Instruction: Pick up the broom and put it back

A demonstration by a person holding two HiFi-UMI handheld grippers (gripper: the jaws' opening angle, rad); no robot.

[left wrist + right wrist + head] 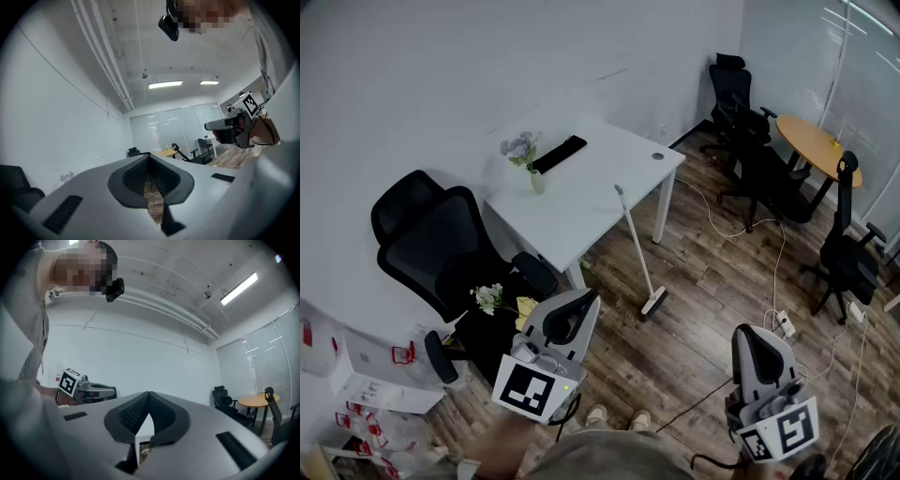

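grey left gripper point(574, 311) sits low in head view, pointing level, jaws together, nothing between them. right gripper point(757, 349) same: jaws closed tip to tip, empty. the two are well apart, with the person's shoes point(616, 417) between them at the bottom edge. each gripper view shows the other gripper off to the side.

white boxes point(366, 367) with red marks are stacked at lower left. black office chair point(441, 246) is just beyond the left gripper, with a bunch of pale flowers point(490, 298) lying on its seat.

broom point(636, 248) is ahead of both grippers, untouched and closer to the left one. its head is down on the wood floor point(703, 309) and it stands tilted. the handle top leans at the near edge of the white table point(600, 202), as far as head view shows.

power strip point(786, 324) and its cables run across the floor right of the broom.

on the table: small vase of flowers point(525, 155) and a flat black bar-shaped item point(559, 154), just beside each other.

far right: round wooden table point(817, 145) with black chairs point(748, 117) around it, by the window blinds.
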